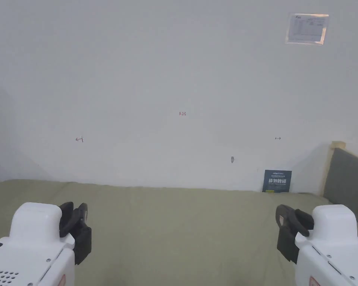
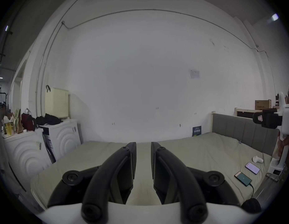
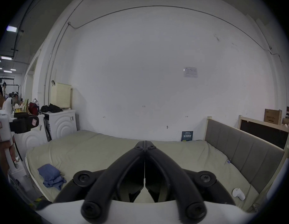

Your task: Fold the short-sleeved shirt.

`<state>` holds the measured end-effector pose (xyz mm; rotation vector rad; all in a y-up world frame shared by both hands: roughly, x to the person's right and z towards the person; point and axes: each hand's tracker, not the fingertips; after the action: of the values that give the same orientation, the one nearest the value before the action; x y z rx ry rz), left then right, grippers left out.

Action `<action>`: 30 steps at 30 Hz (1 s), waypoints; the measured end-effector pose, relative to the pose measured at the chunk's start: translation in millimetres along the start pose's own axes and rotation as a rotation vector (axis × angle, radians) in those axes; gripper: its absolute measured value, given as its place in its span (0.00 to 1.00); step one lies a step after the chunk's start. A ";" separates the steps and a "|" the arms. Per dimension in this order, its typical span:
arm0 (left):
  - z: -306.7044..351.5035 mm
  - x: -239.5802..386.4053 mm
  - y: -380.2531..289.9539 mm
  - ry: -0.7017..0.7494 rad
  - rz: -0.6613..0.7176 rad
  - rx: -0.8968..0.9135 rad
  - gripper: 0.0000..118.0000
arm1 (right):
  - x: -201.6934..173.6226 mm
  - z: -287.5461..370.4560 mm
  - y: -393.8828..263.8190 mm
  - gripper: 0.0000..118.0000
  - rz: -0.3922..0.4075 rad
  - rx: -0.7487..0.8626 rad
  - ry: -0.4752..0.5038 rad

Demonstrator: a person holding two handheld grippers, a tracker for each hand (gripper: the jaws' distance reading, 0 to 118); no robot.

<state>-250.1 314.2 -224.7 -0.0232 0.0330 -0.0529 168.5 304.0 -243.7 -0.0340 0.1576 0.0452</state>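
The short-sleeved shirt [image 3: 50, 175] is blue and lies crumpled near the front left corner of the bed, in the right gripper view. Both grippers hang in the air above the bed, well away from the shirt. My left gripper [image 2: 143, 145] has a narrow gap between its black jaws and nothing in it; it also appears at the lower left of the head view [image 1: 74, 213] and far left in the right gripper view [image 3: 33, 122]. My right gripper [image 3: 144, 142] has its jaws pressed together on nothing; it appears at the lower right of the head view [image 1: 286, 219].
The bed [image 1: 182, 231] has an olive-green sheet and a grey padded headboard [image 3: 244, 148] on the right. Two phones [image 2: 243, 178] and a small white device [image 2: 257, 159] lie by the headboard. White machines [image 2: 63, 137] with bags and a basket stand left. A white wall [image 1: 182, 93] is behind.
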 end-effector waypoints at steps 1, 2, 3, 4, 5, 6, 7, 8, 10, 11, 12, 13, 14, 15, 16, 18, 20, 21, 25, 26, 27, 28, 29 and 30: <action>-1.0 0.0 -2.5 0.004 -0.010 -0.007 0.18 | -3.1 -0.6 -0.7 0.00 0.026 -0.003 -0.014; -1.5 2.2 -2.9 0.009 -0.017 -0.003 0.18 | -5.3 -0.9 -1.8 0.00 0.051 0.001 -0.028; -1.7 2.3 -3.6 0.011 -0.019 -0.003 0.18 | -6.5 -0.9 -2.7 0.00 0.057 0.000 -0.026; -2.1 2.3 -4.5 0.010 -0.023 -0.003 0.18 | -5.7 -1.0 -3.1 0.00 0.055 -0.004 -0.016; -2.2 2.2 -4.7 0.009 -0.022 -0.003 0.18 | -5.2 -1.4 -3.7 0.00 0.045 -0.008 -0.011; -1.9 2.9 -5.1 0.009 -0.016 -0.003 0.18 | -4.8 -1.8 -4.4 0.00 0.035 -0.012 -0.009; -1.4 2.3 -6.3 0.011 -0.003 0.002 0.18 | -3.4 -2.1 -5.4 0.00 0.029 -0.014 -0.009; -1.3 1.4 -7.3 0.006 0.006 0.003 0.18 | -3.2 -2.1 -6.0 0.00 0.027 -0.015 -0.012; -1.6 0.9 -7.0 0.005 0.014 0.004 0.18 | -2.8 -1.5 -6.9 0.00 0.031 -0.017 -0.015; -1.6 0.3 -7.6 0.006 0.015 0.005 0.18 | -2.3 -0.7 -6.4 0.00 0.032 -0.017 -0.018; -1.6 -1.0 -8.3 0.005 0.022 0.004 0.18 | -2.0 -0.3 -6.6 0.01 0.032 -0.017 -0.020; -1.8 -3.0 -9.6 -0.003 0.038 0.002 0.18 | -1.6 -0.2 -7.0 0.02 0.030 -0.017 -0.018; -2.5 -4.2 -10.0 -0.013 0.054 0.001 0.20 | -1.4 -0.4 -7.3 0.07 0.027 -0.017 -0.016; -2.6 -4.4 -10.8 -0.015 0.060 0.002 0.32 | -1.4 0.1 -6.9 0.16 0.022 -0.018 -0.014; -2.5 -4.4 -11.4 -0.013 0.064 0.001 0.53 | -1.3 0.2 -7.2 0.31 0.011 -0.017 -0.007; -4.1 -5.5 -11.9 -0.018 0.067 -0.006 0.88 | -1.4 -0.7 -7.5 0.74 -0.001 -0.022 0.006; -3.5 -4.2 -12.6 -0.023 0.060 -0.001 0.94 | -2.5 -2.1 -7.1 0.88 0.004 -0.031 0.020; -2.5 -3.1 -12.4 -0.017 0.056 0.005 1.00 | -4.4 -1.9 -7.8 0.90 0.012 -0.025 0.019; -1.7 -2.3 -9.3 0.004 0.050 0.020 1.00 | -10.4 -2.5 -7.0 1.00 0.041 -0.008 -0.005; -2.4 -4.1 -8.6 0.004 0.055 0.020 1.00 | -10.5 -2.4 -6.4 1.00 0.046 -0.008 -0.006; -2.4 -4.6 -7.4 0.002 0.058 0.020 1.00 | -11.1 -2.6 -6.2 1.00 0.048 -0.005 -0.012; -2.9 -4.6 -6.3 -0.004 0.062 0.020 1.00 | -11.3 -2.6 -6.0 1.00 0.049 0.000 -0.019; -3.1 -4.0 -5.8 -0.008 0.064 0.020 1.00 | -11.0 -2.5 -5.8 1.00 0.048 0.001 -0.019; -3.6 -4.0 -7.7 -0.009 0.063 0.021 1.00 | -10.7 -2.5 -5.6 1.00 0.047 0.003 -0.019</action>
<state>-254.6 306.6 -228.0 -0.0014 0.0240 0.0100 157.8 297.8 -244.3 -0.0274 0.1399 0.0924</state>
